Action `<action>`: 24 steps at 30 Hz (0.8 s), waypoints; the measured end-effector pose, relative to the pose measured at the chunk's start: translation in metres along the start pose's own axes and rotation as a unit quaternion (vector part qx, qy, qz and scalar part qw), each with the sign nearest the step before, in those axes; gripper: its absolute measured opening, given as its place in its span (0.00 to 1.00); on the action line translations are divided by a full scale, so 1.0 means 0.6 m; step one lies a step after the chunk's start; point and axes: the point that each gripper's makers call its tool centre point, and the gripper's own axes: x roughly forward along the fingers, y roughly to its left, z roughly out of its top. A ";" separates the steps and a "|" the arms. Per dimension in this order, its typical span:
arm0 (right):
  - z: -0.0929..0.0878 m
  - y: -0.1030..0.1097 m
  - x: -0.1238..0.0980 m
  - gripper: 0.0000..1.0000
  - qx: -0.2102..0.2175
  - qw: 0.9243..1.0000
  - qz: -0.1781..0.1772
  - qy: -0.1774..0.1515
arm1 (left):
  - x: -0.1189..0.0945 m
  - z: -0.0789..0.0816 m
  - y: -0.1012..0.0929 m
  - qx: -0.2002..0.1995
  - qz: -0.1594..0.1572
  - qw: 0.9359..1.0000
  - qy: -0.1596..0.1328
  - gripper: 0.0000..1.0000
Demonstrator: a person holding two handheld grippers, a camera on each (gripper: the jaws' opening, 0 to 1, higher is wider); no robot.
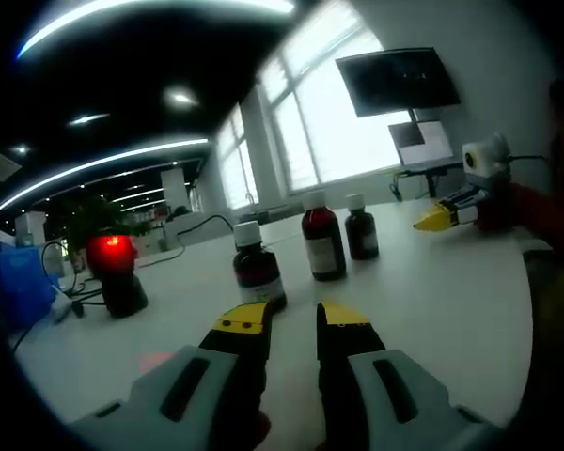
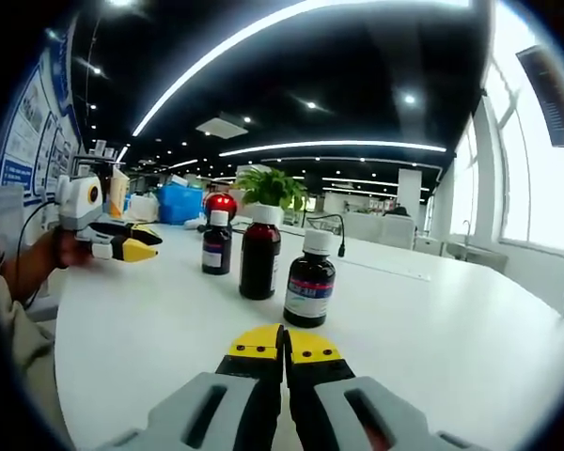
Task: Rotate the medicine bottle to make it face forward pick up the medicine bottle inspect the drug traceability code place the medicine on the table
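Observation:
Three dark medicine bottles with white caps stand in a row on the white table [image 1: 432, 301]. In the left gripper view the nearest bottle [image 1: 258, 266] stands just beyond my left gripper [image 1: 291, 318], which is open with nothing between its jaws. Behind it are a taller bottle [image 1: 323, 242] and a smaller one [image 1: 361, 227]. My right gripper [image 1: 436, 218] is held at the right, away from the bottles. In the right gripper view my right gripper [image 2: 284, 343] is shut and empty, short of the nearest bottle [image 2: 309, 282]. The taller bottle [image 2: 260, 252], the small one [image 2: 216, 243] and my left gripper [image 2: 132, 242] lie further left.
A black device with a red light [image 1: 113, 268] stands left of the bottles, with cables beside it. A monitor [image 1: 399, 80] hangs by the windows. A potted plant [image 2: 268, 186] and a blue box [image 2: 179, 202] are behind the table [image 2: 451, 329]. A person's hand [image 2: 38, 258] holds the left gripper.

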 end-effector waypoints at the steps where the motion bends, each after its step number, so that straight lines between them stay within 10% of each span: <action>1: 0.000 0.000 0.000 0.00 0.000 1.000 0.000 0.000 | 0.000 0.000 0.001 0.000 0.001 1.000 0.000 0.12; 24: 0.035 -0.016 -0.004 0.00 0.033 0.999 -0.019 -0.031 | 0.002 -0.002 0.011 -0.005 0.002 1.000 -0.004 0.12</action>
